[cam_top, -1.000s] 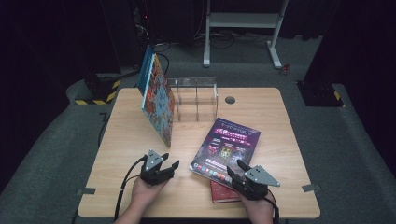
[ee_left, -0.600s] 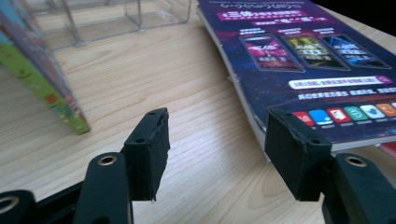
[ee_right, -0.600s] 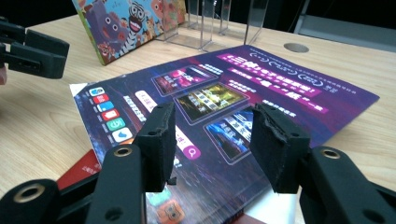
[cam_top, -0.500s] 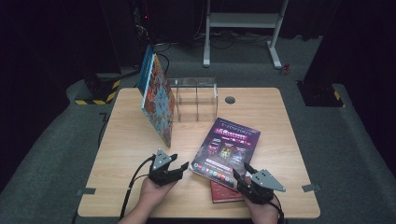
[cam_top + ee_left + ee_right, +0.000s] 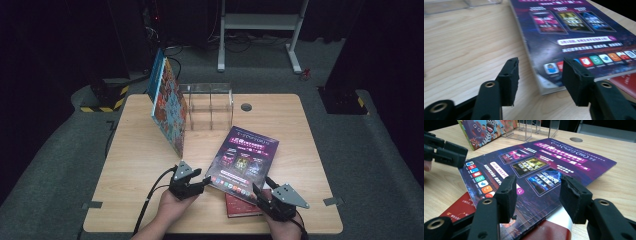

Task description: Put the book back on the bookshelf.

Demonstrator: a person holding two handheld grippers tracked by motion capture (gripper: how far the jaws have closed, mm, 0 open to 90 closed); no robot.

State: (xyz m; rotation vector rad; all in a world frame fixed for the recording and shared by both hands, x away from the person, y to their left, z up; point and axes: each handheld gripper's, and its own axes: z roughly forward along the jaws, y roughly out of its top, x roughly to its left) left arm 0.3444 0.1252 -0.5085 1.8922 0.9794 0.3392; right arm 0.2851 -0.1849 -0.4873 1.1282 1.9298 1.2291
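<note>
Two handheld grippers flank a purple magazine (image 5: 243, 161) on a wooden table (image 5: 140, 165).

The left gripper (image 5: 202, 182), jaws just closing, and the right gripper (image 5: 260, 191), jaws just opening, both gape released at the magazine's near edge, which overlaps a red book (image 5: 240, 206).

Light wood table (image 5: 135, 165), rounded corners, fills middle of high view. Round grommet hole (image 5: 246, 106) near far edge, upper centre. Clear acrylic divider rack (image 5: 210, 105) just left of hole. Colourful picture book (image 5: 169, 107) stands tilted at upper left, leaning beside rack. Purple magazine (image 5: 244, 159) lies flat at lower centre right, overlapping red book (image 5: 239, 206) near front edge.
</note>
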